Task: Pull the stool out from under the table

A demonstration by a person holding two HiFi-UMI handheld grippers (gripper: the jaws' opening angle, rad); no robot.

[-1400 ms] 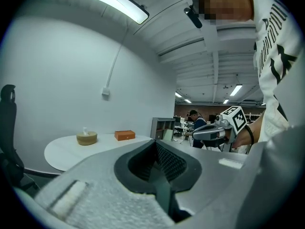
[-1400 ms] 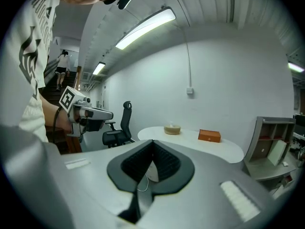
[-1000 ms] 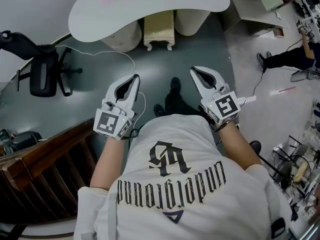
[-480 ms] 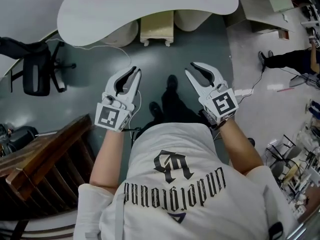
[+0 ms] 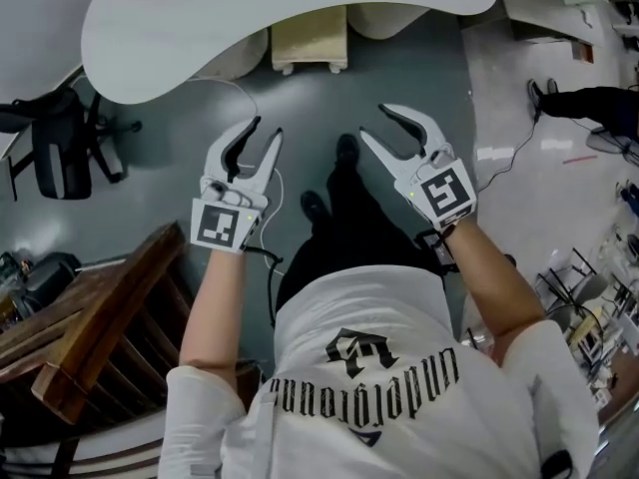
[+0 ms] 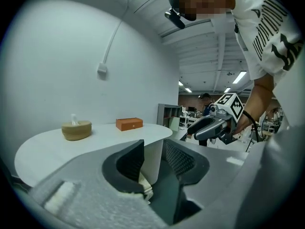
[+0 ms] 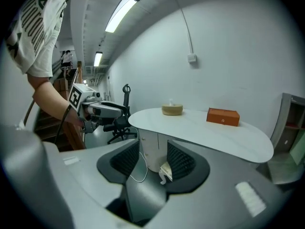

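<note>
Now both grippers are out in front of the person, low over the grey floor [image 5: 319, 108] in the middle of the head view. The left gripper [image 5: 266, 130] has its jaws parted, and they have just been opening, with nothing gripped between them. The right gripper [image 5: 374, 123] is spread wider, also just opened, and it is empty too. Both point toward the top of the frame, where the cream stool [image 5: 310, 40] sits tucked under the edge of the white table [image 5: 180, 38], well apart from either gripper.

In the left gripper view, the gap between the jaws frames the table's white pedestal [image 6: 151, 163]. On the tabletop behind are a round tissue holder [image 6: 76, 130] and an orange box [image 6: 129, 123]. A black office chair [image 5: 60, 153] stands at the left edge, and a wooden railing [image 5: 90, 317] is at lower left.
</note>
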